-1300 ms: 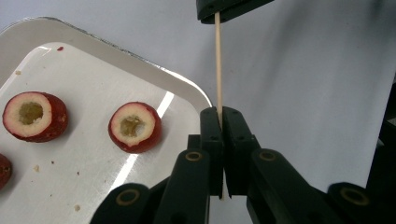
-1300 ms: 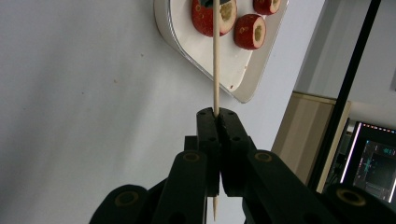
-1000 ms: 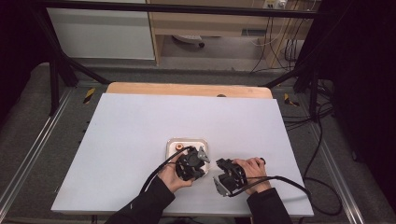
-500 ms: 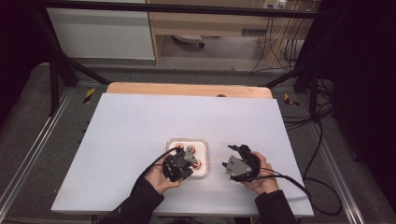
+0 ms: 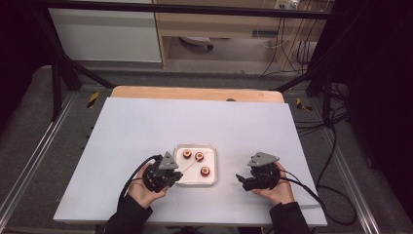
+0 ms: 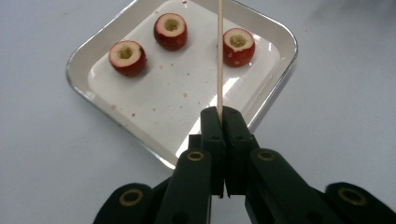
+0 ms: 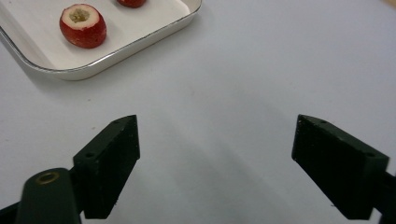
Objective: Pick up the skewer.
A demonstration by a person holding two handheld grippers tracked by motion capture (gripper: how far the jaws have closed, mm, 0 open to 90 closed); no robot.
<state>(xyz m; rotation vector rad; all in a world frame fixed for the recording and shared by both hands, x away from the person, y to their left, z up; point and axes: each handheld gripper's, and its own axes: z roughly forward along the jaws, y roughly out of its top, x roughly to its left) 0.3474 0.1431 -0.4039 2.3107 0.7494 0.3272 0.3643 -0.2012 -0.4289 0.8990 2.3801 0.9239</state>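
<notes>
- The left gripper [image 5: 163, 174] sits by the tray's [image 5: 213, 163] left side, near the table's [image 5: 146, 122] front edge. A hand [image 5: 141, 190] holds it from below.
- Its jaws are pressed tight on one thin stick [image 6: 219, 56]. The stick points out over the tray.
- The right gripper [image 5: 253, 179] rests right of the tray, apart from it. Its jaws have just been opening; now they stand wide with nothing between them.
- Three red fruits [image 6: 171, 31] with holes on top sit in the one tray.
- The rest of the white table is bare, with lots of room all around.
</notes>
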